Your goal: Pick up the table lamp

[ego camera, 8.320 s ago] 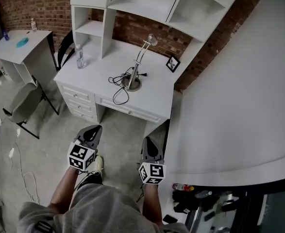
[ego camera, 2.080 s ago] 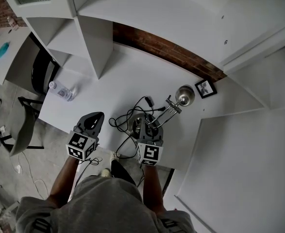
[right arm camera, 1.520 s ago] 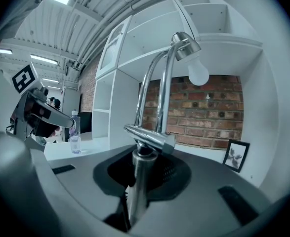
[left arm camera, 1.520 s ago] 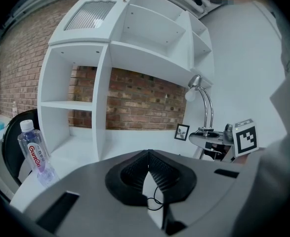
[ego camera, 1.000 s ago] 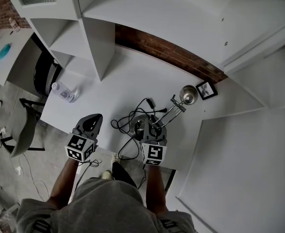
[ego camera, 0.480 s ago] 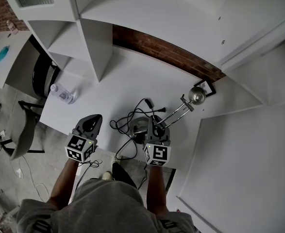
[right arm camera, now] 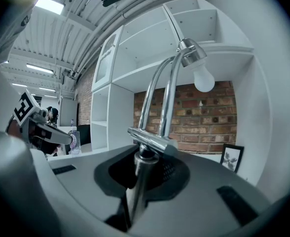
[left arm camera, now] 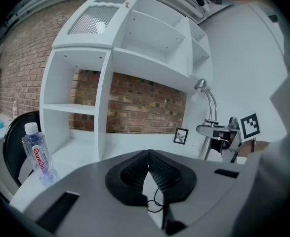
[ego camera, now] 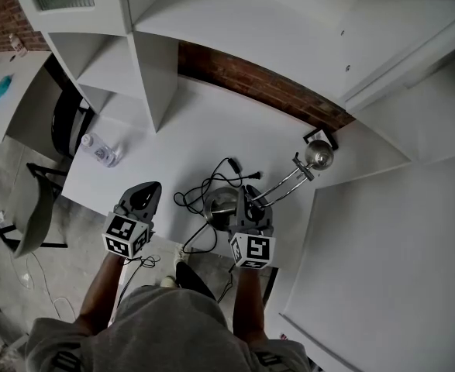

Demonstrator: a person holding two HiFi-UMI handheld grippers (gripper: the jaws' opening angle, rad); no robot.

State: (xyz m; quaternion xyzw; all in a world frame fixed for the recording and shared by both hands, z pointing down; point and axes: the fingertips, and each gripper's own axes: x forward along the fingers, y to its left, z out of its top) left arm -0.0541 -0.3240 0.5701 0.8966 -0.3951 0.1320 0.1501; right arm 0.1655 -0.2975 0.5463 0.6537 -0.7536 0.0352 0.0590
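At the far left of the tabletop a water bottle stands well apart from the work, so it is in nobody's way. The left gripper hovers at the near edge, its jaws together with nothing between them. I judge it waits there in reserve, clear of the cord, which lies in loose loops just left of the lamp's base. The table lamp is close to the near edge, right of the middle, and its arm leans away to the far right. The right gripper has just been closing its jaws, and the lamp's upright post is between them, pressed by the pads. The grip is low, just above the heavy base, probably so that the lamp does not tip when carried. Whether the base is off the tabletop I cannot tell. The bulb head ends just beside a small picture frame, so a lift needs care there.
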